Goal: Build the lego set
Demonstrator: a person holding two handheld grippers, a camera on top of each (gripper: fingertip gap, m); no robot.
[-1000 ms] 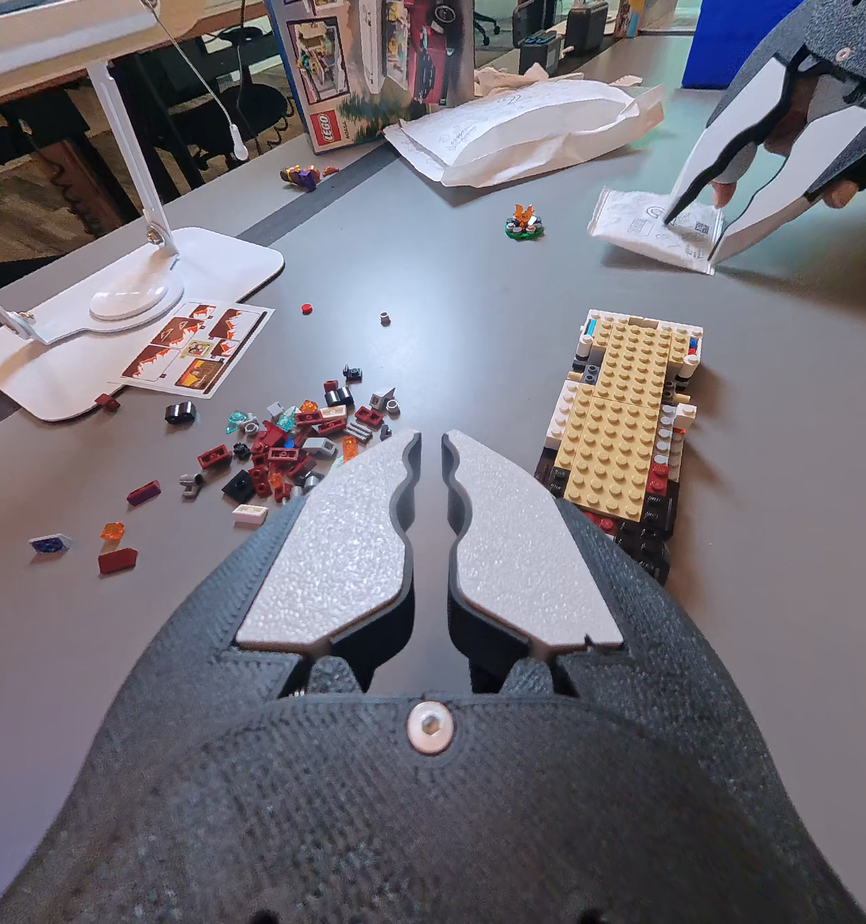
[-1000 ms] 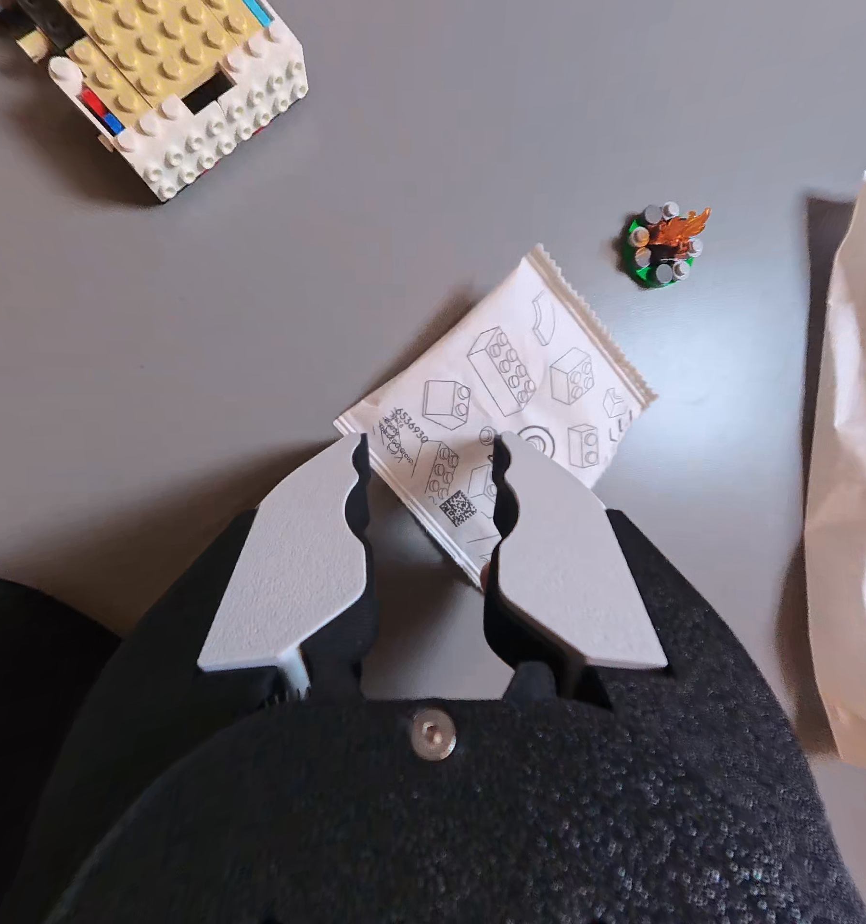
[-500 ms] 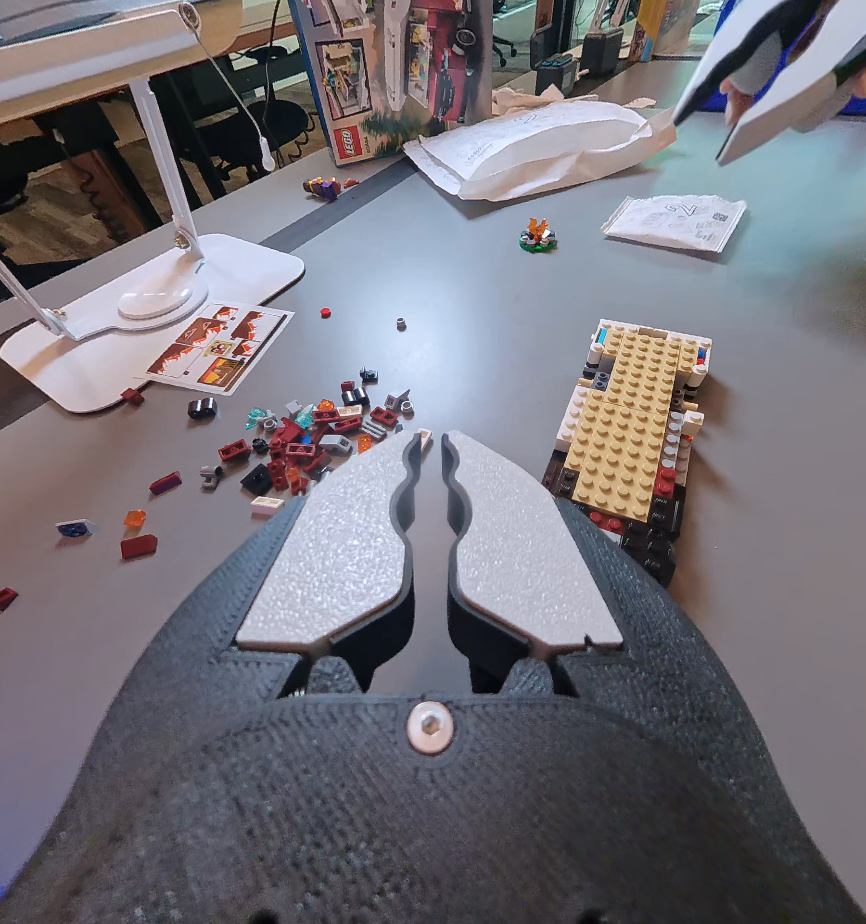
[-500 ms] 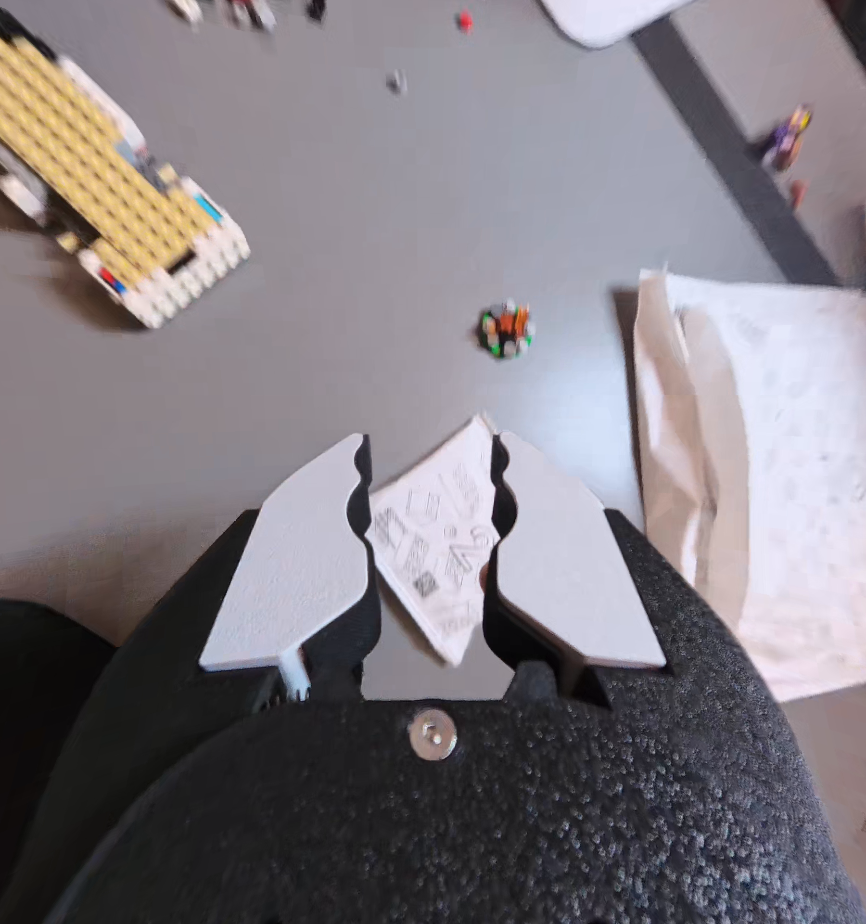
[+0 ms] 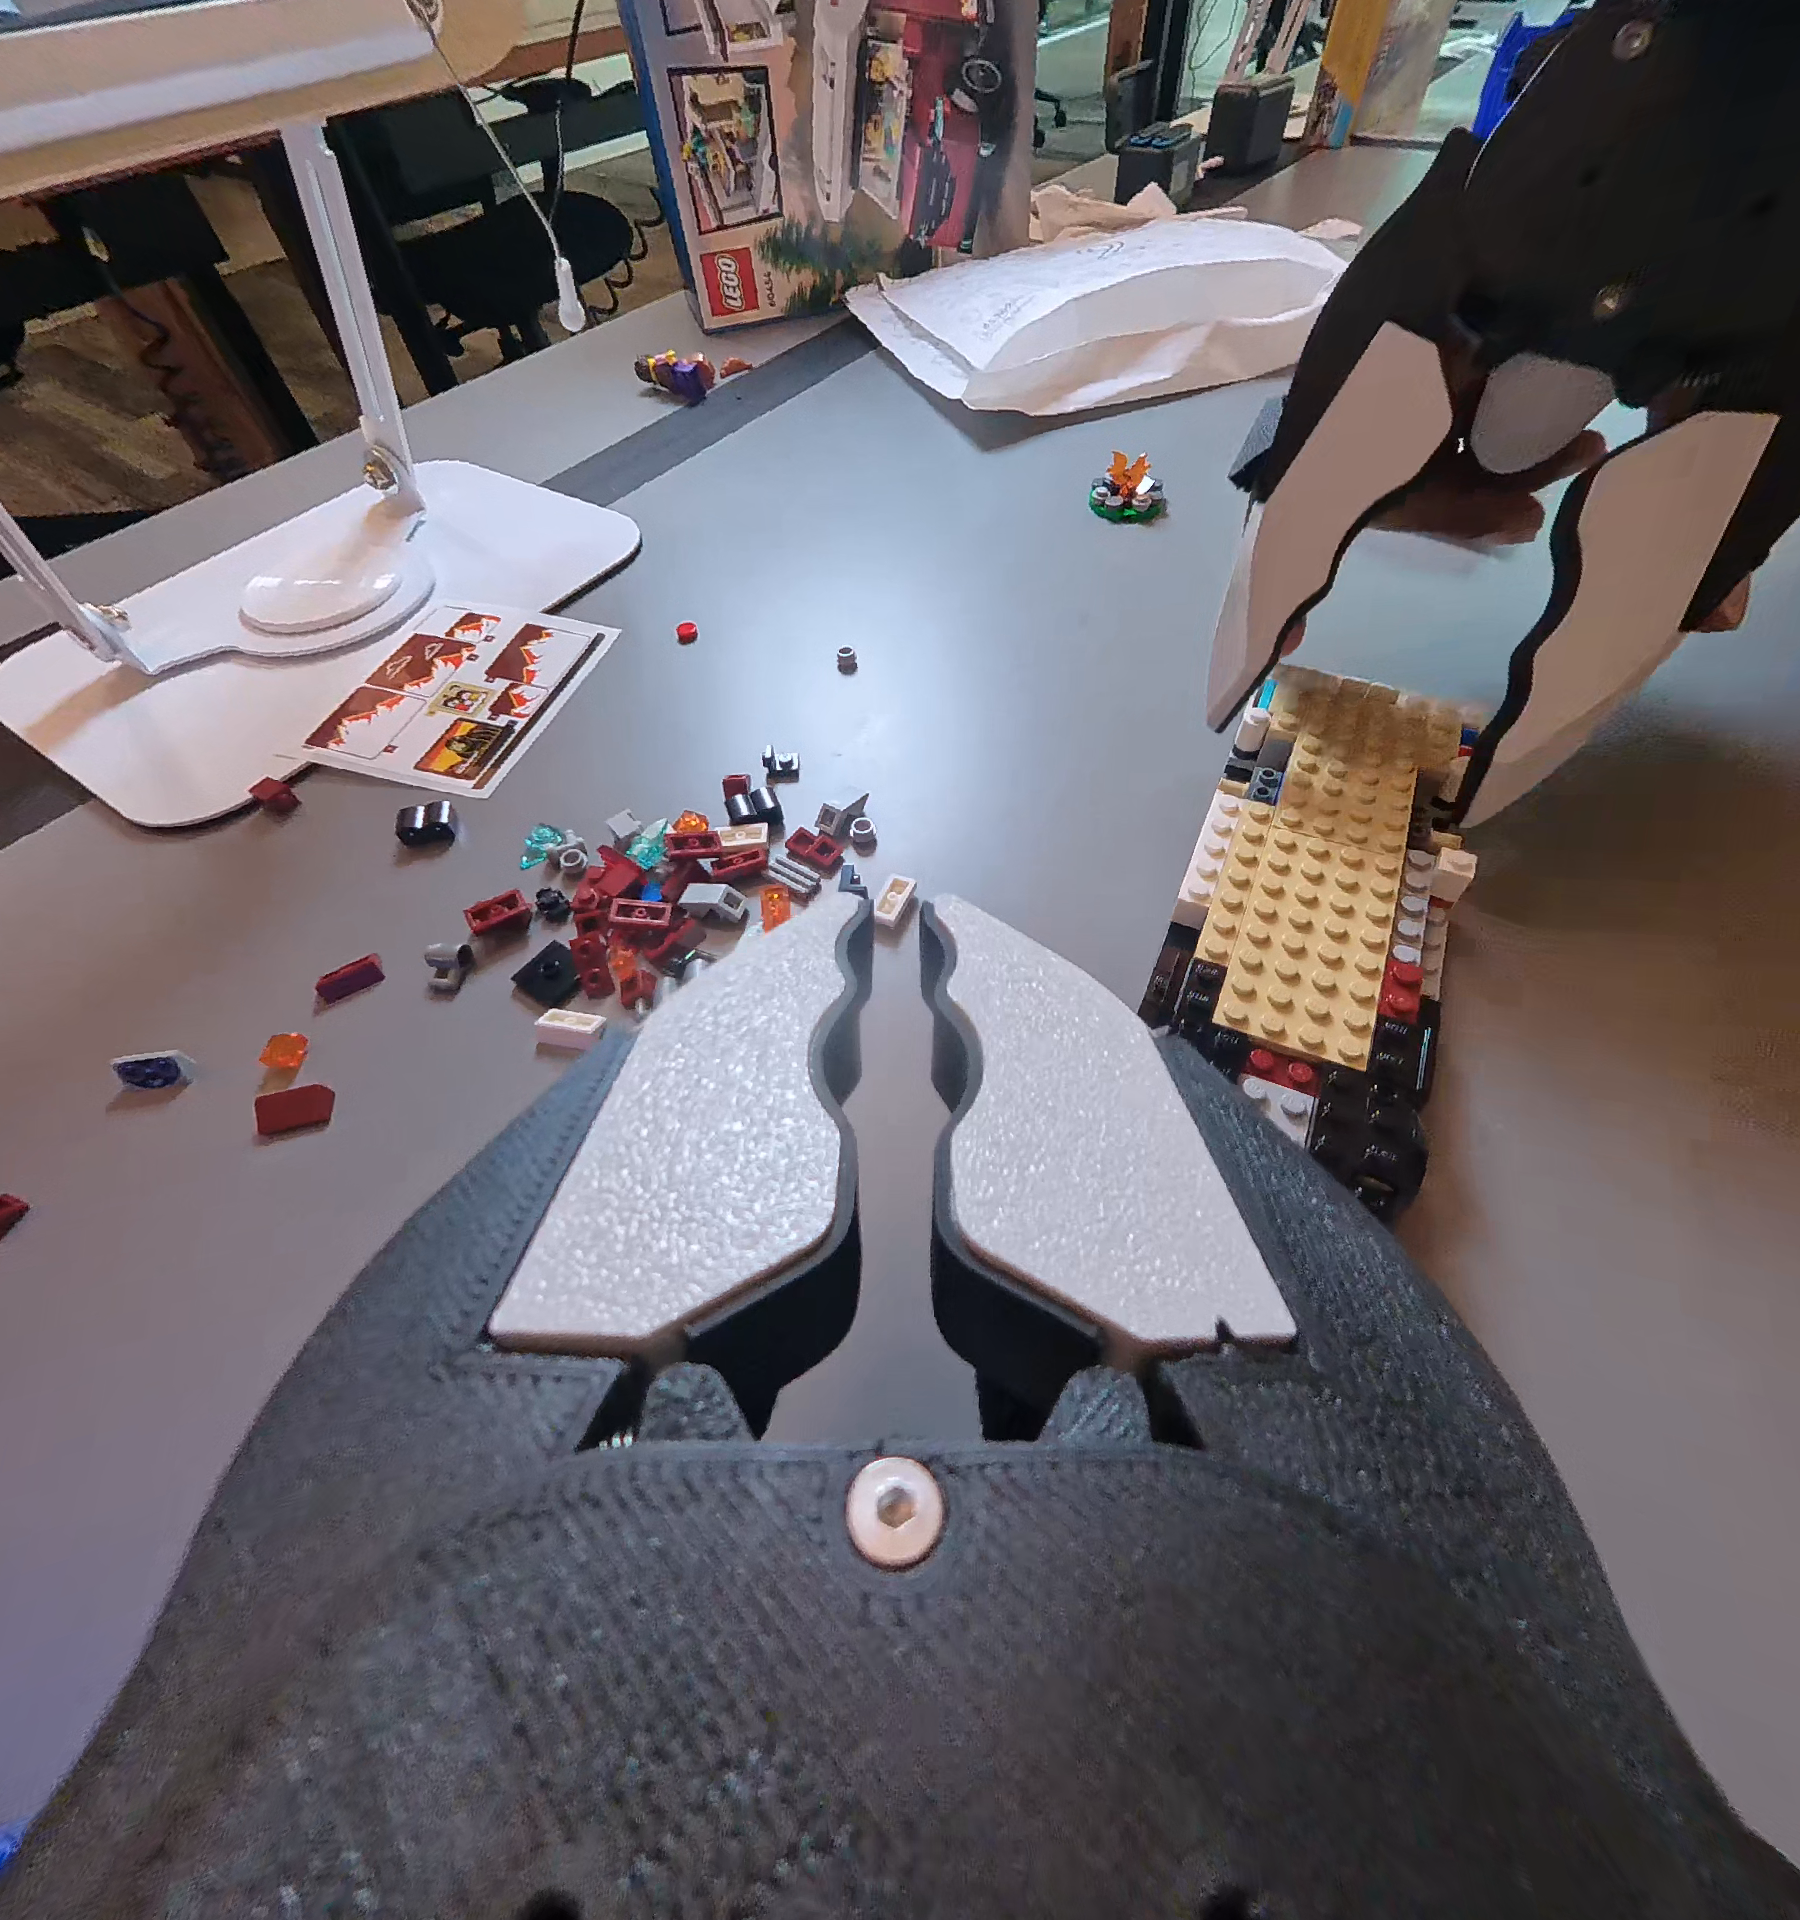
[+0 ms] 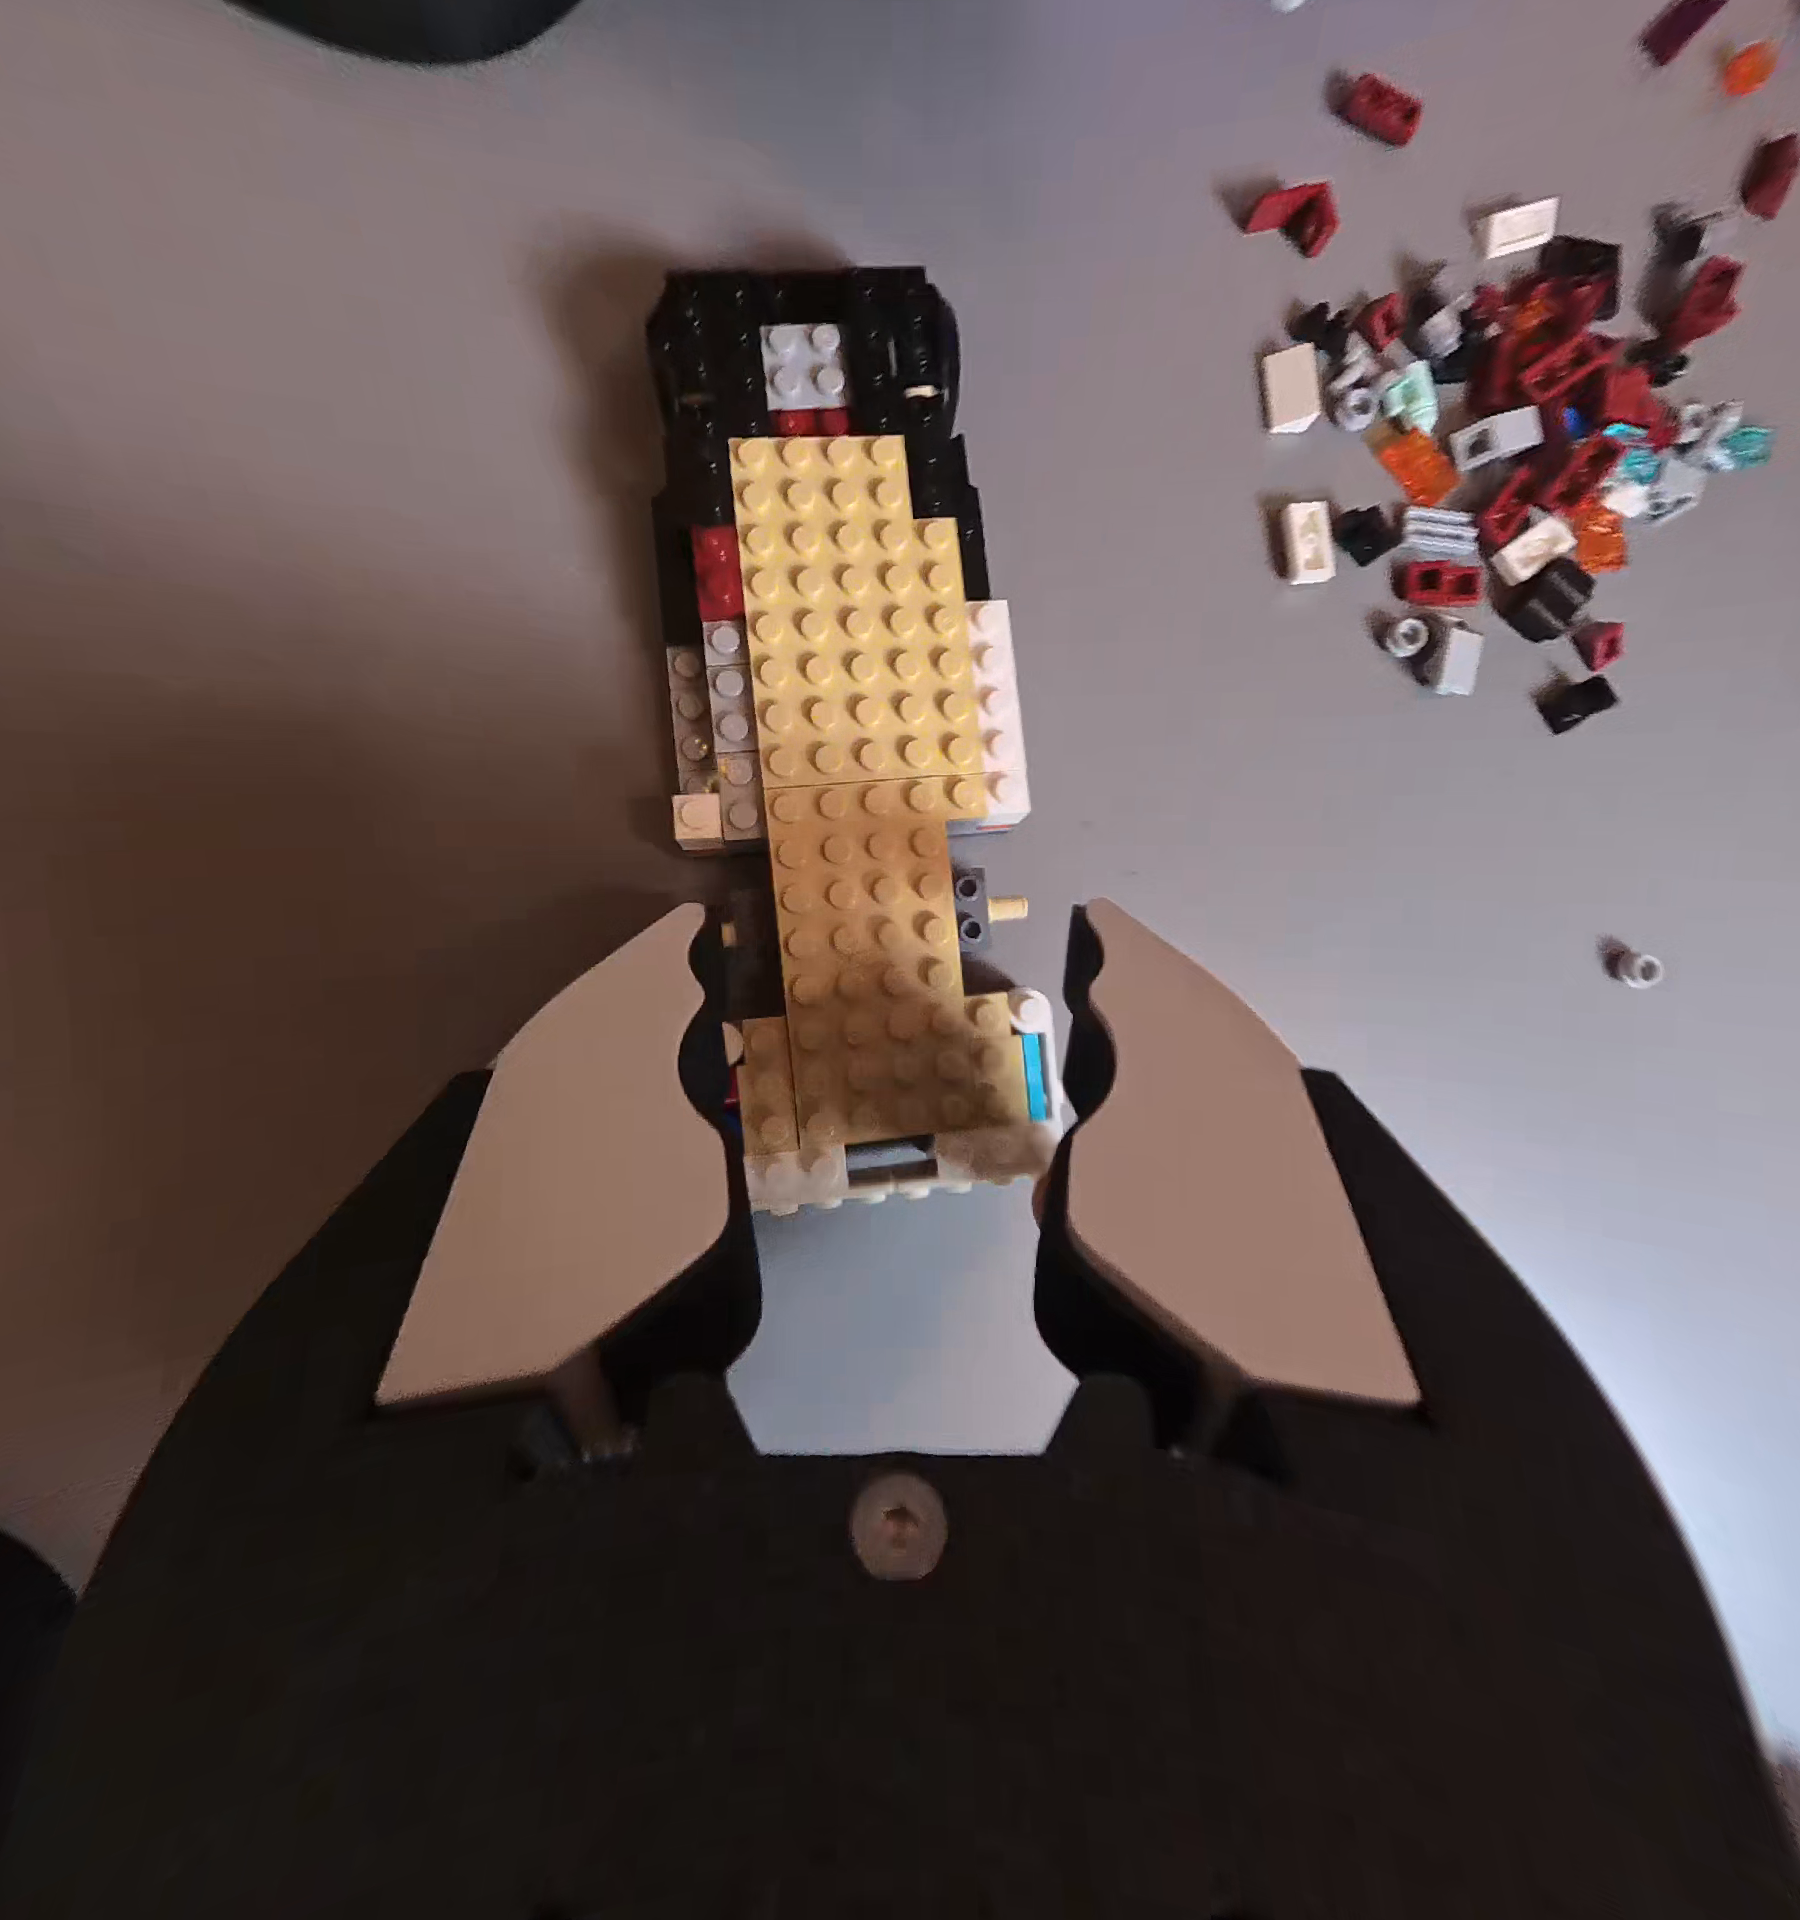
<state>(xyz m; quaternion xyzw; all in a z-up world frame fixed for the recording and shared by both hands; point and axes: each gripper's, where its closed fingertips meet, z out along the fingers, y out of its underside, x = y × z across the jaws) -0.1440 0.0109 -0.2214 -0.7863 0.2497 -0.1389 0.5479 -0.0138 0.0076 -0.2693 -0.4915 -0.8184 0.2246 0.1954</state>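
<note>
- A long brick-built model (image 6: pixel 854 665), tan studded plates on top with black, white, grey and red bricks along its edges, lies flat on the grey table (image 6: pixel 252 520), running up the centre of the right wrist view and along the right of centre in the left wrist view (image 5: pixel 1311 914).
- The right gripper (image 6: pixel 885 920) has its jaws spread wide to either side of the model's near end. A sliver of table shows between the right-hand finger (image 6: pixel 1187 1122) and the model; on the other side I cannot tell whether the pad touches.
- In the left wrist view the same gripper (image 5: pixel 1343 764) comes down from the upper right, a person's fingers (image 5: pixel 1478 499) wrapped behind it, its tips at the model's far end.
- The left gripper (image 5: pixel 894 904) sits at lower centre of its own view, jaws drawn to a narrow slit with nothing between them; a small cream tile (image 5: pixel 894 896) lies on the table just past the tips.
- Loose small pieces (image 5: pixel 657 894), mostly dark red, with black, grey, orange and clear teal, lie scattered left of centre, and at the upper right of the right wrist view (image 6: pixel 1540 457).
- Farther up the left wrist view: a sticker sheet (image 5: pixel 449 696) partly on a white lamp base (image 5: pixel 283 623), a tiny green-and-orange build (image 5: pixel 1127 490), a white paper bag (image 5: pixel 1104 312) and a printed box (image 5: pixel 823 145).
</note>
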